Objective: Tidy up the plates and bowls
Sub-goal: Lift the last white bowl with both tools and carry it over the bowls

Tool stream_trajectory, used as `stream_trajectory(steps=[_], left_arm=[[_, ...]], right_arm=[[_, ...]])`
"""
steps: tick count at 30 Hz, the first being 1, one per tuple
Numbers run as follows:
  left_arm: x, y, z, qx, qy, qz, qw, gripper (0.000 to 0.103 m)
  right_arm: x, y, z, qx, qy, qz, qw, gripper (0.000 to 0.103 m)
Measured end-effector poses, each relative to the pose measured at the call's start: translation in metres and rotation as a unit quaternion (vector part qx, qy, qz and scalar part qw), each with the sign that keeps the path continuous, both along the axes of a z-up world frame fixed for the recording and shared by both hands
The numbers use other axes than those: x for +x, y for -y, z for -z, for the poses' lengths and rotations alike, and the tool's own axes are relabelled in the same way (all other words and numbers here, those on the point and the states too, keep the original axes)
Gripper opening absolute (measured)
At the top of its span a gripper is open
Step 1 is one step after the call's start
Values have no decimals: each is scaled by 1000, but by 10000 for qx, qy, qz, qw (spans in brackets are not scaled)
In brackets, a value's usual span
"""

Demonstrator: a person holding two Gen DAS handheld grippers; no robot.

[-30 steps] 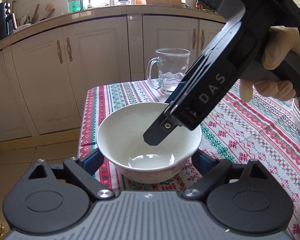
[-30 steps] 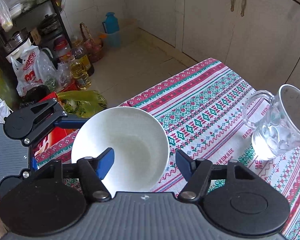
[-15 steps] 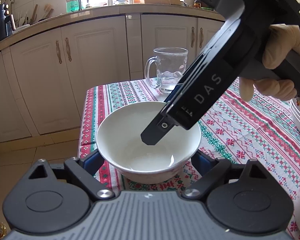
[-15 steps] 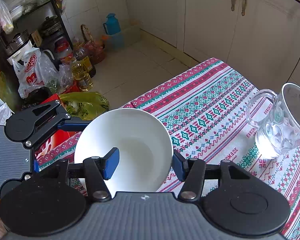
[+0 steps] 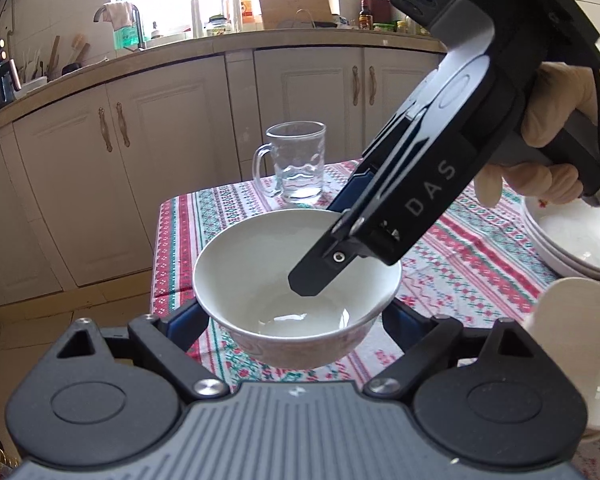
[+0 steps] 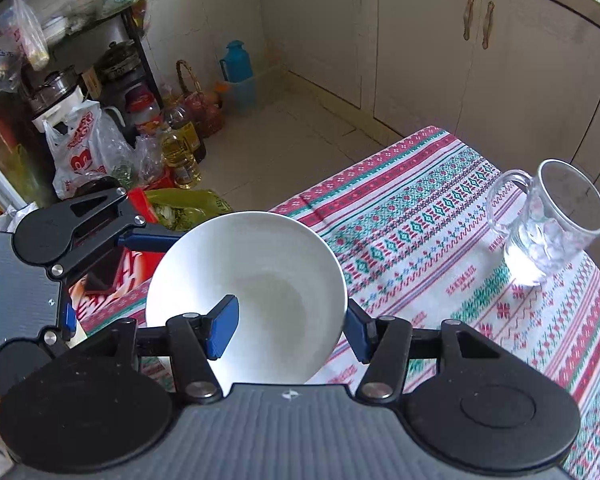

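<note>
A white bowl (image 5: 260, 280) sits near the corner of the patterned tablecloth; it also shows in the right wrist view (image 6: 260, 264). My left gripper (image 5: 292, 320) is open, its blue pads on either side of the bowl's outer wall. My right gripper (image 6: 288, 330) straddles the bowl's near rim, one pad inside and one outside, closing but with a gap left. In the left wrist view the right gripper (image 5: 340, 240) reaches down into the bowl from the upper right.
A glass mug (image 5: 298, 168) stands behind the bowl, also in the right wrist view (image 6: 548, 224). Stacked white bowls (image 5: 576, 240) sit at the right, another white dish (image 5: 572, 328) close by. The table edge (image 6: 360, 164) drops to a cluttered floor.
The right gripper's jaws have narrowed around the bowl's rim, and it has shifted slightly. The left gripper and the bowl have stayed about where they were.
</note>
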State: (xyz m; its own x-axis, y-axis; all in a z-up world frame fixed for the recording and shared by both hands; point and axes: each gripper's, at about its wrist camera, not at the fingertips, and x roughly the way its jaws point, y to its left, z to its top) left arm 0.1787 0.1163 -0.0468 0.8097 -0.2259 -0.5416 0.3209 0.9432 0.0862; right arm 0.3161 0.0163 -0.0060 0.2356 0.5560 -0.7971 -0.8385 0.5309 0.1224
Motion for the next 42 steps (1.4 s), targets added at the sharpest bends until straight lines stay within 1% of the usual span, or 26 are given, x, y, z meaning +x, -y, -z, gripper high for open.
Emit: stream_trajectory(steps=[3, 10, 21, 24, 26, 30, 34, 42], left_arm=[[-16, 7, -7, 35, 25, 66, 10000, 93], [-50, 21, -19, -24, -71, 153, 9999, 93], [-86, 40, -30, -188, -135, 363, 9991, 93], [-91, 48, -33, -50, -66, 421, 9991, 93], [-93, 51, -35, -95, -74, 474, 9988, 93], [-98, 58, -40, -13, 21, 489, 9988, 93], [-103, 62, -44, -23, 90, 528, 9986, 93], [-106, 79, -41, -78, -30, 749, 9972, 93]], right_arm=[[-18, 10, -7, 65, 23, -4, 10000, 62], [-59, 33, -22, 174, 75, -22, 9998, 62], [-114, 65, -38, 260, 246, 10, 9994, 63], [-122, 74, -40, 336, 275, 56, 9990, 63], [-127, 79, -41, 354, 280, 112, 9989, 63], [-133, 87, -43, 391, 326, 191, 9985, 63], [-140, 92, -50, 410, 457, 191, 9979, 63], [-151, 112, -49, 362, 461, 336, 9977, 63]])
